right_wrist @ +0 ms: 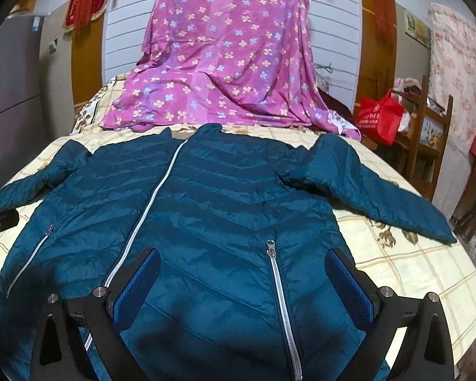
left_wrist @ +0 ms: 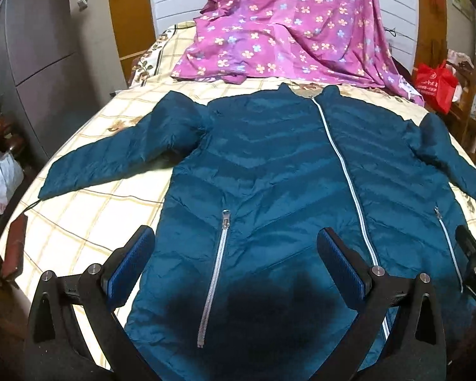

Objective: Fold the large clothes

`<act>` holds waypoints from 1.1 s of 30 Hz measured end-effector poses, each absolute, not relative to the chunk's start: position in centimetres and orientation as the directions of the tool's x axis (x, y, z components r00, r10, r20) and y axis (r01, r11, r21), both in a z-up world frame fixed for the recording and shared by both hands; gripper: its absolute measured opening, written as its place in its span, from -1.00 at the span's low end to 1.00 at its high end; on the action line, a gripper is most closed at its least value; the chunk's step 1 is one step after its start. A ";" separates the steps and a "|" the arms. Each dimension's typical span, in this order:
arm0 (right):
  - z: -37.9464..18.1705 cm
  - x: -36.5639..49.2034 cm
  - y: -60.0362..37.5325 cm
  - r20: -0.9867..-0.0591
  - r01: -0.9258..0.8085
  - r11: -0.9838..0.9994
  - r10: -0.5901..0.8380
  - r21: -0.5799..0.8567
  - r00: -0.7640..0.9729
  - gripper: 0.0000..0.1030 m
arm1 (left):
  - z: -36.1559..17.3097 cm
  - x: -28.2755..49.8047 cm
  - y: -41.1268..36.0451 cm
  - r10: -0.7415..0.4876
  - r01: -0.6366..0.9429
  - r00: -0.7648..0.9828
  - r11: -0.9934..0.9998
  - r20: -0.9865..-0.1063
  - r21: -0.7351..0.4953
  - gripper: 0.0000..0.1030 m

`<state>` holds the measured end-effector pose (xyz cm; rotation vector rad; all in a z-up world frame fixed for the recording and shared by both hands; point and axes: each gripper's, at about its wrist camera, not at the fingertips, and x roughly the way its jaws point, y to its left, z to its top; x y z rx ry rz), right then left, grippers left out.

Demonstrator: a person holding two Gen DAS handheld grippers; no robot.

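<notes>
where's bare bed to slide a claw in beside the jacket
Bare checked bedspread lies under the left sleeve, and more beyond the right sleeve by the hem. The far end is crowded: the purple floral sheet reaches almost to the collar.

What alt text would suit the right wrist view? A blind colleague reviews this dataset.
A teal quilted puffer jacket lies face up, zipped, sleeves spread, on a cream checked bedsheet. The right gripper hangs above its hem, jaws open, holding nothing. A purple flowered cloth drapes behind the collar.
</notes>
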<state>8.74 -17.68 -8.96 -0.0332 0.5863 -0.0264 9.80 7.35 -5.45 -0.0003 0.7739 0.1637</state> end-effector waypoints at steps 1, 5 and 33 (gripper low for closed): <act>-9.0 8.8 -17.8 -0.556 0.020 0.999 -0.037 -0.036 0.830 0.99 | -5.4 9.9 7.3 0.146 -0.146 0.702 0.987 -0.697 0.061 0.99; -9.1 8.8 -18.0 -0.562 0.031 0.999 -0.048 -0.039 0.826 0.99 | -5.4 10.3 7.0 0.133 -0.129 0.699 0.990 -0.702 0.059 0.99; -8.4 7.9 -17.3 -0.537 0.038 0.998 -0.055 -0.044 0.842 0.99 | -6.5 11.7 7.7 0.093 -0.104 0.685 0.994 -0.722 0.030 0.99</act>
